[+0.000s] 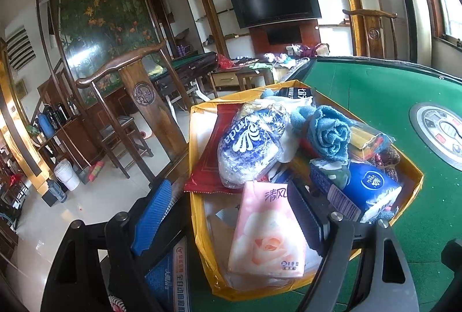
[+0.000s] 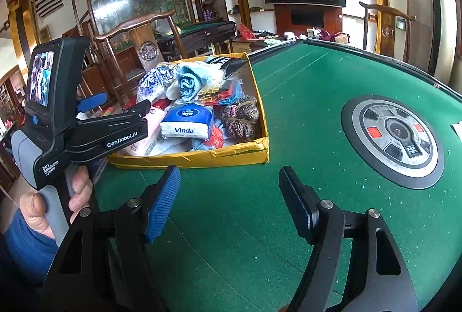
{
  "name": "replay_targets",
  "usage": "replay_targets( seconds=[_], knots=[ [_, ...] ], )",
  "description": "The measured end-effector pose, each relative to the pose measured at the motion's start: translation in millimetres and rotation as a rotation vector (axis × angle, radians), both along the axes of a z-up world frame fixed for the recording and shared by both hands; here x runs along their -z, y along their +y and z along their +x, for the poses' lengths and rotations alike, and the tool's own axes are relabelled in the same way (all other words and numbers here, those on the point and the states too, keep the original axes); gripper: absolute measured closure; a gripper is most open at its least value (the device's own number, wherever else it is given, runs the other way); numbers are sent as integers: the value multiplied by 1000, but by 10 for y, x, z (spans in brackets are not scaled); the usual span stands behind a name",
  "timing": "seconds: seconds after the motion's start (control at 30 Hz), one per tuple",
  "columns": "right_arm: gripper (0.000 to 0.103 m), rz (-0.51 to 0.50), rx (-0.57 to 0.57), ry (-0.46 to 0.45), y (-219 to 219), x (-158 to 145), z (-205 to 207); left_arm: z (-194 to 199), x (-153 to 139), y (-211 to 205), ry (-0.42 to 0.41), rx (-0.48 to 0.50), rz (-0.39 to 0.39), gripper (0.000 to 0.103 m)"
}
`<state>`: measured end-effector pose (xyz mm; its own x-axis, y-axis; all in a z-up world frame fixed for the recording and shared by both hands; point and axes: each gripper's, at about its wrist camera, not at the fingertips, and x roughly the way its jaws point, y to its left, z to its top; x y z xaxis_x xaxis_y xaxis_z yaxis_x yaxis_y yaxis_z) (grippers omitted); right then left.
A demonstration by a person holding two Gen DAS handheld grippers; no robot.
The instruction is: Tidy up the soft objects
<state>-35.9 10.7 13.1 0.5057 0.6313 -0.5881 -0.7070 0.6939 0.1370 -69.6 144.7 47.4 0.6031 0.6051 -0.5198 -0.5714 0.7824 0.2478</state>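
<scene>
A shallow yellow box (image 2: 202, 160) sits at the left edge of the green table (image 2: 288, 110), heaped with soft goods: a pink tissue pack (image 1: 267, 231) at its near edge, a blue Vinda tissue pack (image 2: 187, 123) mid-box, a rolled blue towel (image 1: 329, 136) on top of the pile, a clear-wrapped Vinda roll (image 1: 251, 144) leaning against the left wall, and a knitted bundle (image 2: 239, 117) in the right corner. The left gripper (image 1: 231, 219) hangs over the box's near edge with its fingers spread, the pink pack lying between them but not pinched, probably the first pick. The right gripper (image 2: 229, 202) waits over bare felt, fingers apart and empty, likely keeping clear space for sorting.
</scene>
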Motion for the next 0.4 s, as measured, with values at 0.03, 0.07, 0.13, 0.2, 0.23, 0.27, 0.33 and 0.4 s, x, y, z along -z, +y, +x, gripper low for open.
replay_targets(
  seconds=[0.03,0.07,0.13,0.2,0.23,0.27,0.33,0.4],
  knots=[
    [31,0,0,2,0,3,4,-4,-1,12,2,2,-9,21],
    [31,1,1,2,-3,5,6,-5,0,25,4,7,-21,21],
    [31,0,2,1,-4,7,6,-3,5,49,10,14,-39,21],
    [31,0,2,2,-6,7,8,0,12,55,16,11,-41,21],
    [31,-1,3,2,-6,9,10,-8,11,57,14,5,-39,21],
    [31,0,3,2,-6,10,10,-26,3,60,6,1,-37,21],
    [31,-2,6,4,-8,12,20,-58,-20,57,-7,-4,-25,21],
    [31,-1,8,6,-7,16,26,-64,-46,46,-14,-7,-7,21]
  ],
)
